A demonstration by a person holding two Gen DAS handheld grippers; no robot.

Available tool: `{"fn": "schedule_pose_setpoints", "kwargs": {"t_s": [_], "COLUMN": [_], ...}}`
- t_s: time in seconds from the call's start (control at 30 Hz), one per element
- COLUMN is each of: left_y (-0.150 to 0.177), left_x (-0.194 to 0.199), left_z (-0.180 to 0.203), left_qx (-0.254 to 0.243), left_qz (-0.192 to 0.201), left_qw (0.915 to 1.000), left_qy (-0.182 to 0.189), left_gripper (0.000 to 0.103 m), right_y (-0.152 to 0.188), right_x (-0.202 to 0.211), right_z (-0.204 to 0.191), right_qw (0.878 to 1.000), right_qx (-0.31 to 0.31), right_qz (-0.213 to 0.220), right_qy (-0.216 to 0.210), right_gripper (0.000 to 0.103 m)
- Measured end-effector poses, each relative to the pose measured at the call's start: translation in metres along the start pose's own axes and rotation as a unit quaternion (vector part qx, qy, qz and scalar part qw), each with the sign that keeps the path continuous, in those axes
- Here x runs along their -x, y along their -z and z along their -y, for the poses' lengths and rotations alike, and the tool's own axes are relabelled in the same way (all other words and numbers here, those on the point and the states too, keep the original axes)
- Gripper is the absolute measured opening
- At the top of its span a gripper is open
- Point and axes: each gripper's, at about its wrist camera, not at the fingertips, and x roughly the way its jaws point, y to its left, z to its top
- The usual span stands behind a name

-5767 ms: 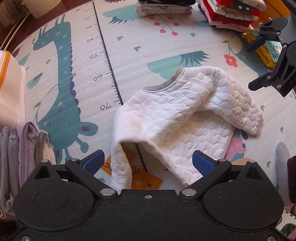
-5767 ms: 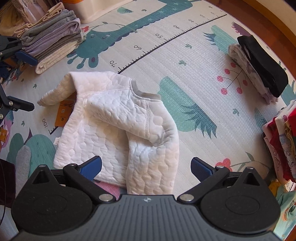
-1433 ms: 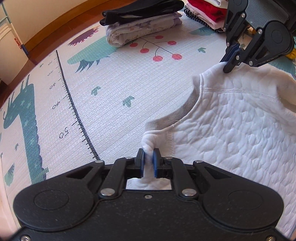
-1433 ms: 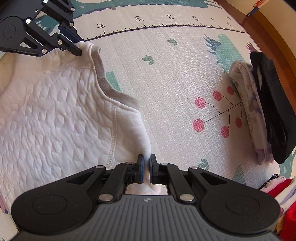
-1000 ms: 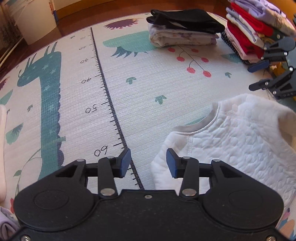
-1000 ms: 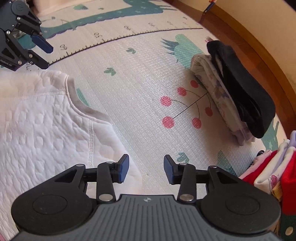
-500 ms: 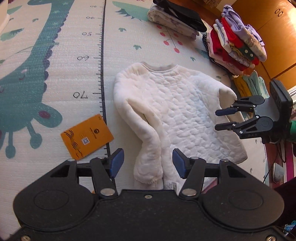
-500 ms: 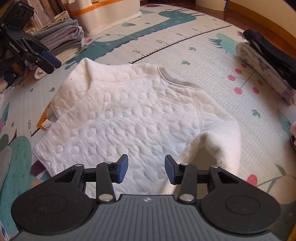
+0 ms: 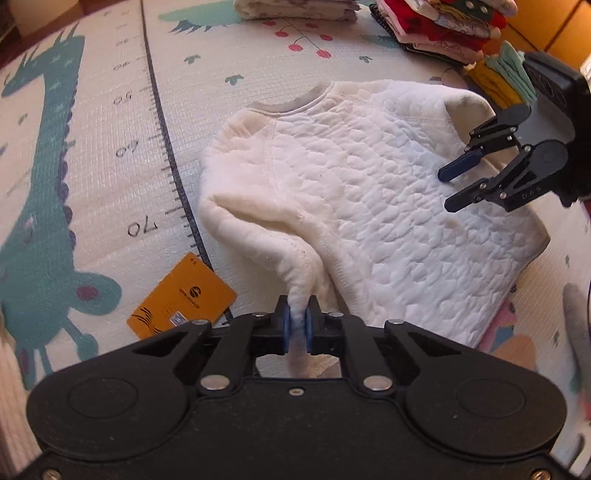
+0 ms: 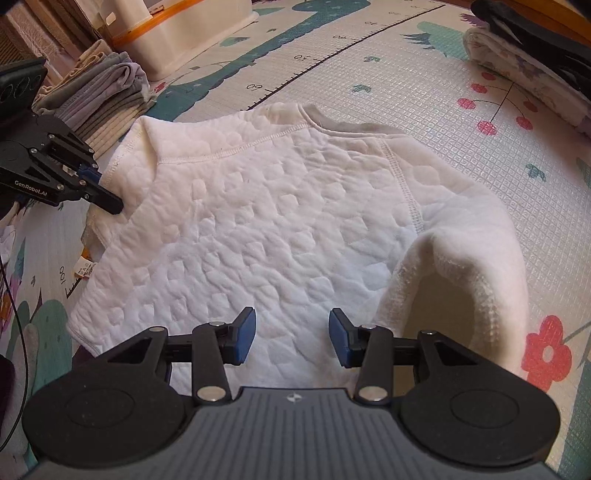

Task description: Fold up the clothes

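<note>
A white quilted sweatshirt (image 9: 369, 192) lies back up on the play mat, grey neckband pointing away. My left gripper (image 9: 297, 325) is shut on the cuff of its left sleeve (image 9: 273, 236), which arches up off the mat. In the right wrist view the same sweatshirt (image 10: 266, 221) fills the middle. My right gripper (image 10: 291, 336) hovers open over the hem with nothing between its fingers. The right sleeve (image 10: 476, 254) curls in a loop just right of it. Each gripper shows in the other's view: the right gripper (image 9: 465, 184) open, the left gripper (image 10: 99, 192) at the far sleeve.
An orange card (image 9: 181, 295) lies on the mat by the left sleeve. Folded stacks ring the mat: grey and beige ones (image 10: 96, 99), a black and floral pile (image 10: 532, 66), a colourful stack (image 9: 443, 26). A white bin (image 10: 177, 40) stands behind.
My left gripper has dropped to the left sleeve's cuff and shut on it, lifting it. The right gripper has stayed open and moved closer over the hem.
</note>
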Motion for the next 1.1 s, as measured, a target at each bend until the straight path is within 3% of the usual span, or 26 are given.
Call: {"fn": "schedule_pose_setpoints", "kwargs": {"t_s": [0.03,0.1,0.17,0.27,0.37,0.53,0.63,0.7,0.77,0.8,0.87,0.9,0.97,1.0,1.03,1.1], "left_y": [-0.001,0.001,0.011,0.030,0.043,0.064,0.071,0.076,0.089,0.097,0.110,0.110,0.109,0.106,0.100,0.089], "left_x": [0.005,0.015,0.020,0.013,-0.001,-0.020,-0.020,-0.021,-0.031,-0.038,-0.048,-0.050,-0.047,-0.044,-0.037,-0.020], "left_z": [0.007,0.023,0.038,0.042,0.024,-0.017,-0.036,-0.042,-0.042,-0.041,-0.041,-0.043,-0.042,-0.042,-0.042,-0.043], "left_qx": [-0.046,-0.154,-0.280,-0.405,-0.449,-0.521,-0.534,-0.537,-0.549,-0.556,-0.555,-0.542,-0.522,-0.509,-0.486,-0.437], "left_qz": [0.004,0.020,0.039,0.062,0.066,0.048,0.044,0.043,0.026,0.010,-0.032,-0.050,-0.082,-0.094,-0.103,-0.116], "left_qw": [0.9986,0.9839,0.9432,0.8671,0.8239,0.7437,0.7113,0.6983,0.6945,0.6966,0.7242,0.7434,0.7740,0.7892,0.8126,0.8533], "left_qy": [-0.025,-0.088,-0.174,-0.283,-0.339,-0.417,-0.455,-0.471,-0.464,-0.453,-0.409,-0.389,-0.349,-0.331,-0.305,-0.260], "left_gripper": [0.005,0.005,0.005,0.005,0.005,0.005,0.005,0.005,0.005,0.005,0.008,0.013,0.021,0.035,0.049,0.050], "right_y": [0.001,0.004,0.007,0.007,0.007,0.008,0.008,0.008,0.008,0.008,0.008,0.008,0.008,0.008,0.008,0.008], "right_x": [-0.001,-0.003,-0.005,-0.005,-0.006,-0.007,-0.007,-0.007,-0.008,-0.008,-0.008,-0.008,-0.008,-0.009,-0.008,-0.008], "right_z": [-0.001,-0.002,-0.004,-0.004,-0.004,-0.006,-0.005,-0.004,-0.003,-0.003,-0.002,-0.002,-0.001,-0.001,-0.001,-0.003], "right_qw": [1.000,1.000,1.000,1.000,1.000,1.000,1.000,0.999,0.999,0.999,0.999,0.999,0.999,0.999,0.999,0.999], "right_qx": [0.001,0.004,0.007,0.005,0.001,0.001,0.000,-0.002,-0.004,-0.005,-0.007,-0.008,-0.010,-0.011,-0.009,-0.007], "right_qz": [-0.001,-0.004,-0.007,-0.010,-0.015,-0.024,-0.027,-0.027,-0.028,-0.029,-0.030,-0.030,-0.031,-0.031,-0.032,-0.032], "right_qy": [-0.001,-0.004,-0.006,-0.009,-0.011,-0.015,-0.016,-0.018,-0.019,-0.020,-0.021,-0.022,-0.023,-0.024,-0.024,-0.023], "right_gripper": [0.045,0.045,0.045,0.045,0.046,0.049,0.049,0.049,0.049,0.049,0.050,0.051,0.053,0.054,0.054,0.055]}}
